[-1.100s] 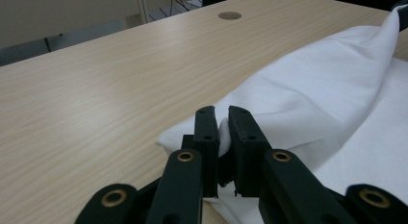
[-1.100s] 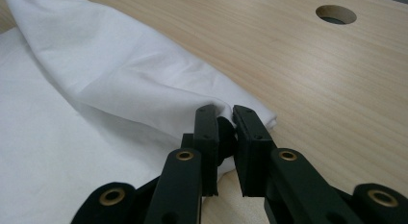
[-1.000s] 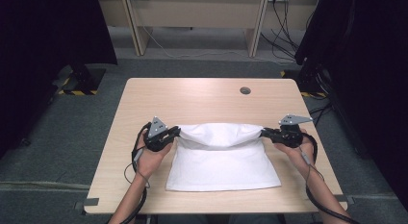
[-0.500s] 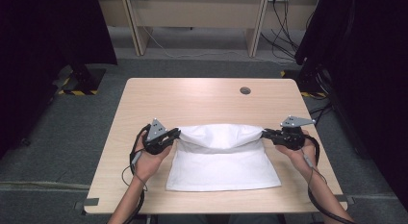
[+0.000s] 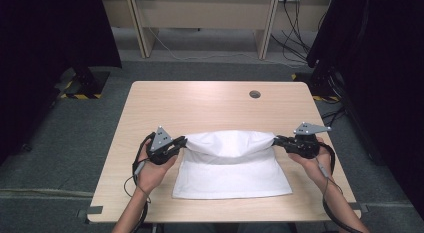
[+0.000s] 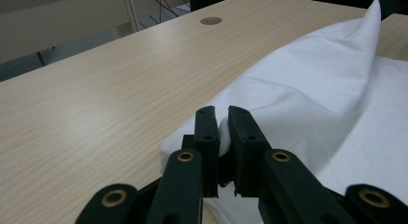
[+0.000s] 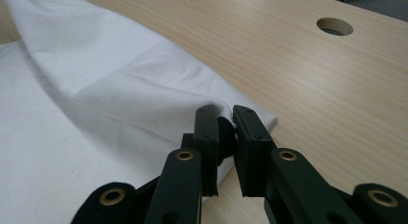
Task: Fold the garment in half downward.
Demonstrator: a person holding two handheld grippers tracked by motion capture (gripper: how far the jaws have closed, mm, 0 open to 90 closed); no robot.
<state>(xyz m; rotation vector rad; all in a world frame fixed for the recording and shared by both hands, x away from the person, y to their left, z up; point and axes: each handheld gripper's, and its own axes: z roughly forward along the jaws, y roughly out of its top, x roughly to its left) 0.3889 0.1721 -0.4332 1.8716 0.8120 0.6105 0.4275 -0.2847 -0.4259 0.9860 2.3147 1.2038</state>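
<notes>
No writing, label, brand, number or sign can be read anywhere in these views.

Cloth (image 5: 232, 165): lies on the surface (image 5: 200, 103), in its near half, far edge lifted between both tongs.
Left tongs (image 5: 181, 142): at the cloth's far-left corner.
Right tongs (image 5: 276, 140): at the cloth's far-right corner.
Cable hole (image 5: 255, 94): behind the cloth, right of centre.
</notes>
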